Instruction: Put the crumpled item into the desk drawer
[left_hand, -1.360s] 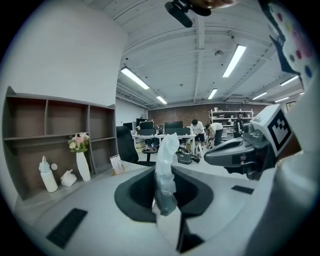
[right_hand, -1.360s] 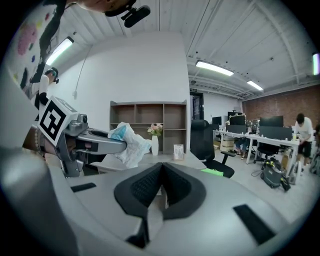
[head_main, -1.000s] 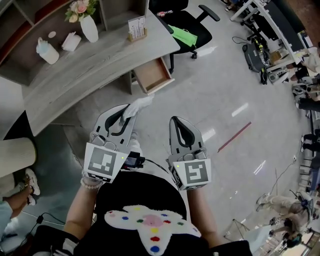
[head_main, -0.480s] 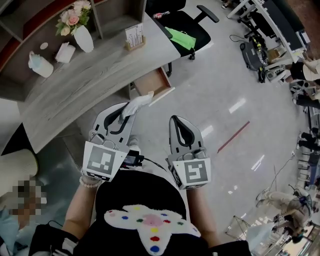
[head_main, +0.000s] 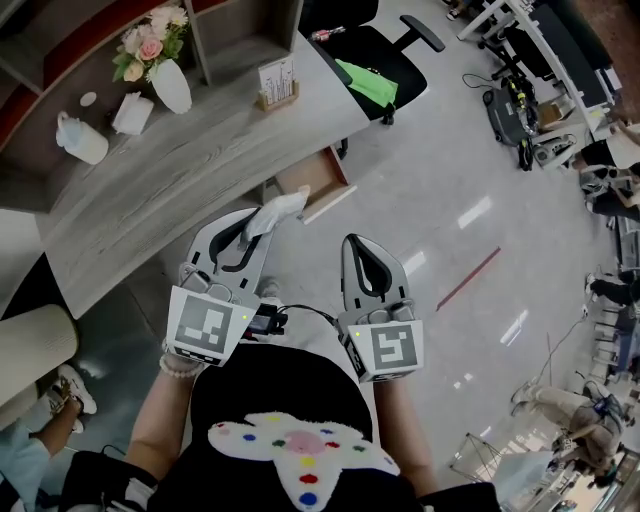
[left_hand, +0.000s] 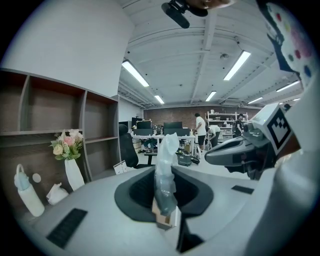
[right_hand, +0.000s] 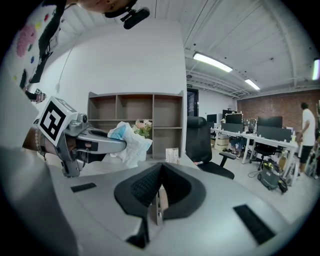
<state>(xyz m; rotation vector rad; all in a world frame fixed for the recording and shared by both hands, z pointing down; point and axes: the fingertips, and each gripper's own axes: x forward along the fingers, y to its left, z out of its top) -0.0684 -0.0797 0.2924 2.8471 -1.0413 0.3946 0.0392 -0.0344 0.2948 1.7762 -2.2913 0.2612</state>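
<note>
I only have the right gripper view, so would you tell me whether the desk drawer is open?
Observer: Yes. In the head view the drawer is pulled out from under the desk, just beyond the left gripper.
Operator: Thank you. Is the crumpled item gripped properly?
Observer: In the left gripper view the jaws are shut on the crumpled item, which stands up between them.

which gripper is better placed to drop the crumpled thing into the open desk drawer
Left. The left gripper is shut on the crumpled item, which in the head view sits just short of the open drawer. The right gripper is shut, empty and farther off.
</note>
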